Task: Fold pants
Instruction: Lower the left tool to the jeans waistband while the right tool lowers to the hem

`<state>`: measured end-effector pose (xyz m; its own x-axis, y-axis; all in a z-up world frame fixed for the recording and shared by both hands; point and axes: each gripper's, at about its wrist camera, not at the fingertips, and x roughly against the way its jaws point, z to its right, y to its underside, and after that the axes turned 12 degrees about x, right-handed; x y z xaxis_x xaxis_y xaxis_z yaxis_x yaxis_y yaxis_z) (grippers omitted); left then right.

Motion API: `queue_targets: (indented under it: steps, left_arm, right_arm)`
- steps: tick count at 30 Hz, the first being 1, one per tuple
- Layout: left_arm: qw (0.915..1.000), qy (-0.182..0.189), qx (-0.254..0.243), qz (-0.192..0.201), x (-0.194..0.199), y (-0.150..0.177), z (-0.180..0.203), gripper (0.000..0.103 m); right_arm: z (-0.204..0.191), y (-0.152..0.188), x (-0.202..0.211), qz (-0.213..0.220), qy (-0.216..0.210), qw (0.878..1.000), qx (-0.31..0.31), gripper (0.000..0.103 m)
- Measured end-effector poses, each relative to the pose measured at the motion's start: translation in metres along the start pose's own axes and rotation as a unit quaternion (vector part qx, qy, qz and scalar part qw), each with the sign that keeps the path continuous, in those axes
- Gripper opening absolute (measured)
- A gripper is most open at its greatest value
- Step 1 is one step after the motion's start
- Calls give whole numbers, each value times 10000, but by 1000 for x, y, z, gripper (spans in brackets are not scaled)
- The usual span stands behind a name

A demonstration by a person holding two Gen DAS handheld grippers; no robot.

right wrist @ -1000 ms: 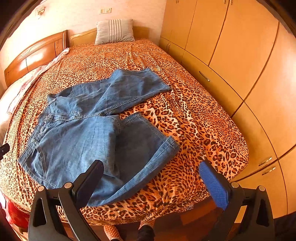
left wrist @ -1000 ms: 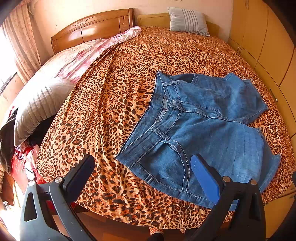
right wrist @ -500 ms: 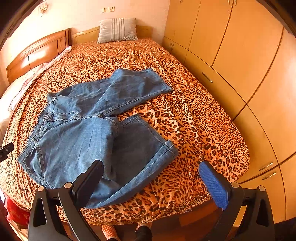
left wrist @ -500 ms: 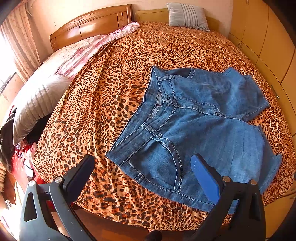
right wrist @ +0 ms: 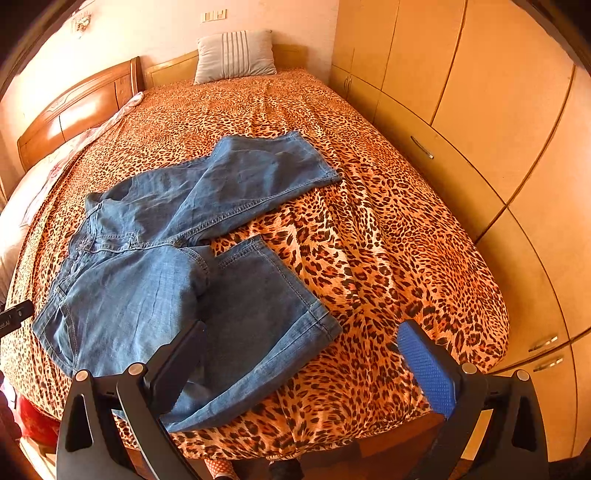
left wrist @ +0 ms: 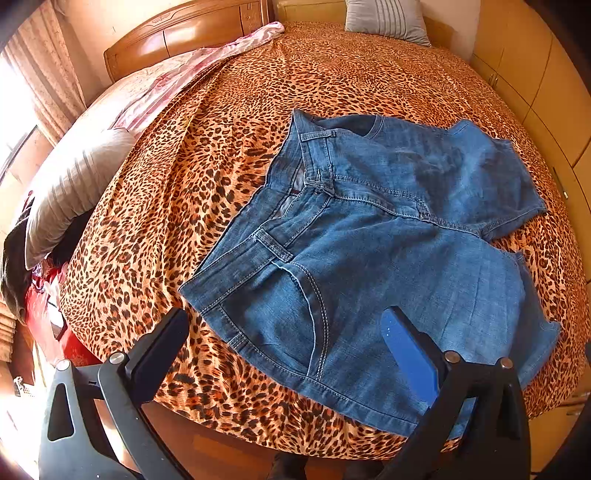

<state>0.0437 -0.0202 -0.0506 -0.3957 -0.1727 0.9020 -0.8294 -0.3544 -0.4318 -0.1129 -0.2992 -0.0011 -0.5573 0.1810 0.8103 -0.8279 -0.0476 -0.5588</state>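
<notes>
Nearest the left wrist camera, the left gripper [left wrist: 284,332] hangs with its jaws spread wide and nothing between them, poised above the near edge of the bed, its blue pad over the denim and its black finger over the bedspread. The right gripper [right wrist: 303,343] is likewise wide apart and empty, its black finger over the near trouser leg and its blue pad above bare bedspread to the right. Just beyond both lies the pair of jeans [left wrist: 388,236], spread front-up on the leopard-print bedspread [right wrist: 369,258] close to the foot of the bed, waistband toward the left and the two short legs pointing right; the near leg lies rumpled with its cuff near the mattress edge, the far leg angles away toward the wardrobe side. To the left a grey striped pillow [left wrist: 70,184] sits at the bed's edge, with a pink floral quilt [left wrist: 177,77] behind it. Farther back stand the wooden headboard [left wrist: 184,33] and a second grey cushion [right wrist: 234,55] against the wall, while wooden wardrobe doors [right wrist: 498,110] run along the right.
</notes>
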Motion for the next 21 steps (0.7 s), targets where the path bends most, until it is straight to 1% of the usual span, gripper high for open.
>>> queue_targets:
  steps: [4, 7, 10, 12, 13, 15, 17, 19, 20, 21]
  left_arm:
    - [9997, -133, 39, -192, -8, 0, 15, 103]
    - [9989, -253, 117, -385, -16, -2, 21, 103]
    - [9964, -471, 230, -666, -28, -4, 20, 103]
    - [9937, -684, 316, -833, -37, -6, 15, 103]
    - [9927, -713, 361, -902, -40, -6, 12, 103]
    - [9911, -755, 356, -1041, -46, -9, 8, 103]
    - [9887, -1003, 275, -1078, -53, -18, 2, 103]
    - [9875, -1123, 288, -1065, -58, -34, -10, 103]
    - [9876, -1077, 348, -1085, -62, -43, -18, 103]
    - [9880, -919, 404, -1177, -67, -53, -24, 103]
  right_arm:
    - [15, -6, -19, -99, -233, 9996, 84, 103]
    - [32, -10, -36, -185, -545, 9982, 172, 103]
    - [53, -15, -64, -440, -954, 9940, 315, 103]
    - [64, -17, -84, -617, -1126, 9906, 479, 103]
    - [66, -19, -95, -725, -1235, 9880, 586, 103]
    - [64, -23, -114, -866, -1444, 9826, 783, 103]
    - [56, -26, -131, -1006, -1716, 9755, 935, 103]
    - [42, -27, -147, -1163, -1906, 9687, 1085, 102]
    - [34, -28, -153, -1220, -1930, 9667, 1157, 102]
    - [27, -29, -157, -1263, -1961, 9648, 1216, 102]
